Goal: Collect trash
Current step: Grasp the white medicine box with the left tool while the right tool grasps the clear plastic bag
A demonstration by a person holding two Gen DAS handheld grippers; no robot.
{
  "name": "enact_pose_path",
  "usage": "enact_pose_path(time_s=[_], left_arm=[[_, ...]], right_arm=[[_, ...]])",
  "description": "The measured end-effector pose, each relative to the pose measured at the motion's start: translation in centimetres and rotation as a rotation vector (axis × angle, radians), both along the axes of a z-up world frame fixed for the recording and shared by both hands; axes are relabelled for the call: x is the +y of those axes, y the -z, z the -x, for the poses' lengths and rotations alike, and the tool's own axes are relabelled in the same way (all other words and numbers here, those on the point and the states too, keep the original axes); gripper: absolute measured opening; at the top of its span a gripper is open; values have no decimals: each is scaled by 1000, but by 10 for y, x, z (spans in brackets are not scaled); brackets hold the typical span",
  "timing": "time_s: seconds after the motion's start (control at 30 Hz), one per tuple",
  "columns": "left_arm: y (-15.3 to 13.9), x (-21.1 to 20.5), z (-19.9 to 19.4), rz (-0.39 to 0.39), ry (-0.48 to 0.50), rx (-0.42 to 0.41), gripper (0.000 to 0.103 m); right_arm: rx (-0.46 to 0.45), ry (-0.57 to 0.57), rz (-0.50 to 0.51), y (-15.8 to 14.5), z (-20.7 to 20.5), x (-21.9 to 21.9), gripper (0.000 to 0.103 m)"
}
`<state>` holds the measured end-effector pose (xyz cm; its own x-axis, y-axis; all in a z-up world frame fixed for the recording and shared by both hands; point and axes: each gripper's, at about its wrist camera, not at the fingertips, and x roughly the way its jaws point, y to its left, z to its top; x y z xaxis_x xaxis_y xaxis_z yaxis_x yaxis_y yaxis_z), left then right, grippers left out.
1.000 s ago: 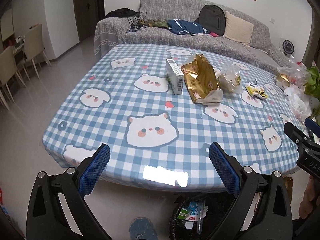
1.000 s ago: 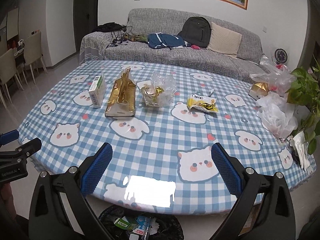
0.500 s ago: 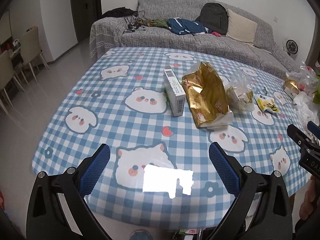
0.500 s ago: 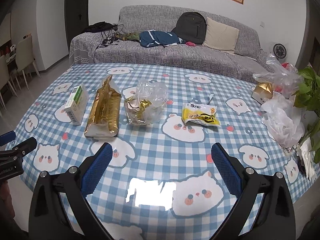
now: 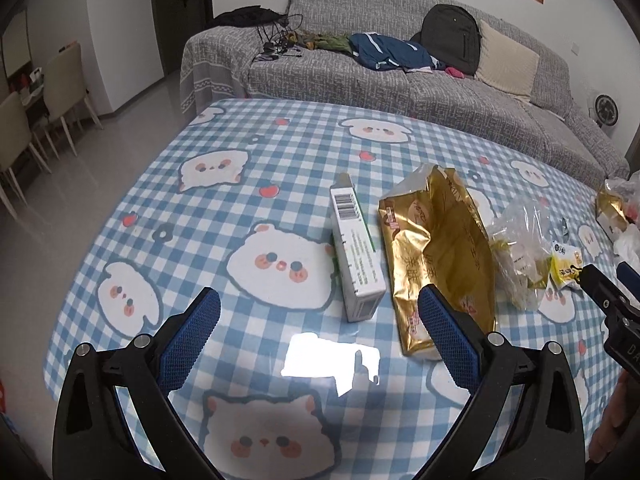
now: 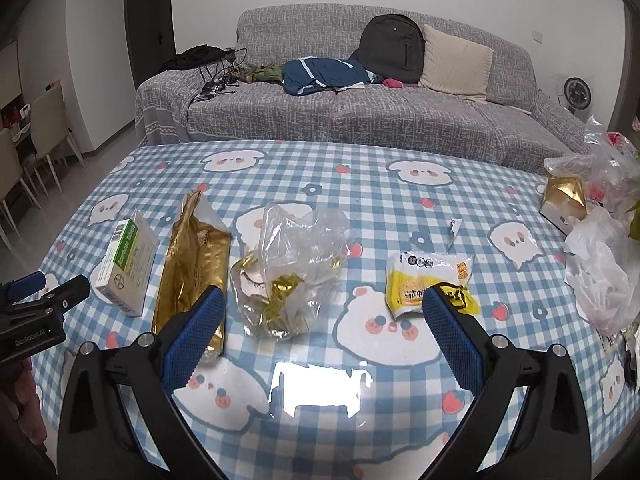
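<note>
Trash lies in a row on the blue checked table [image 5: 248, 184]. A white and green carton [image 5: 356, 252] [image 6: 127, 264] lies leftmost, with a gold foil bag [image 5: 436, 256] [image 6: 194, 268] beside it. A crumpled clear plastic bag [image 6: 296, 268] [image 5: 520, 248] and a yellow snack packet [image 6: 430, 284] [image 5: 566, 266] follow to the right. My left gripper [image 5: 318, 328] hovers open just short of the carton and the gold bag. My right gripper [image 6: 322, 328] hangs open in front of the clear bag, nothing between its fingers.
White plastic bags [image 6: 600, 268], a gold box [image 6: 564, 200] and a plant sit at the table's right edge. A small paper scrap [image 6: 455, 227] lies past the packet. A grey sofa [image 6: 380, 108] with a backpack stands behind, chairs [image 5: 60, 88] at the far left.
Both grippers moved forward over the table toward the trash and stayed open. The black bin below the table's near edge has dropped out of view.
</note>
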<state>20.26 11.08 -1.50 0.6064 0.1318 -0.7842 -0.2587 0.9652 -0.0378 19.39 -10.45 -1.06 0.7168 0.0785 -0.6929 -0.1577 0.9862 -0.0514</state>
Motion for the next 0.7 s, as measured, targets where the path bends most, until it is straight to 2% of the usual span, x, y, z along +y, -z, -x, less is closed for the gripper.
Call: enact_pose_path(time_s=[0.2, 0.47, 0.57, 0.7], left_arm=[[14, 2, -35, 4, -6, 36, 97], [41, 4, -57, -2, 2, 86, 93], [46, 6, -60, 6, 0, 99, 86], [54, 11, -64, 39, 3, 124, 73]], right_arm=[[17, -12, 3, 13, -29, 12, 95], [62, 13, -1, 42, -60, 17, 95], [82, 17, 15, 53, -68, 19, 90], [134, 23, 4, 68, -77, 18, 76]])
